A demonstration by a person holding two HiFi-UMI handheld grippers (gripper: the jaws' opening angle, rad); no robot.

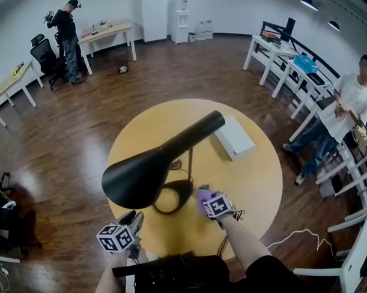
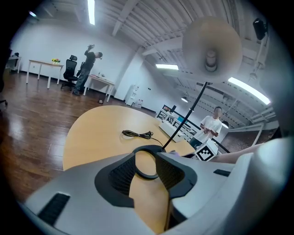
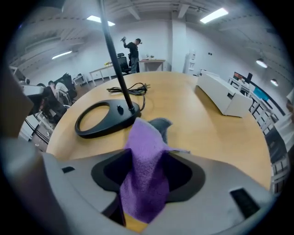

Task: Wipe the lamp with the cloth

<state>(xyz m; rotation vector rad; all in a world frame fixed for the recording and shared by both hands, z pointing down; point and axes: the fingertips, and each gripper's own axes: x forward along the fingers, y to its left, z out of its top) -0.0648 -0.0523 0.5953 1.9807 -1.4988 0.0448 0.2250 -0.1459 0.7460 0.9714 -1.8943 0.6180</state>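
**A:** Nearest us, the left gripper (image 1: 137,219) sits over the near edge of the round table (image 1: 256,176). Its jaws are spread with nothing between them, and the lamp's ring base (image 2: 148,161) shows through the gap

**B:** And the right gripper (image 1: 204,199)?

**A:** It's pinching the purple cloth (image 3: 144,170), bunched between both pads with its tip poking out ahead

**B:** Where's that against the lamp (image 1: 189,136)?

**A:** Just right of the ring base, below the black shade (image 1: 139,177). In the right gripper view the cloth tip overlaps the base's end, but I can't tell whether they're touching
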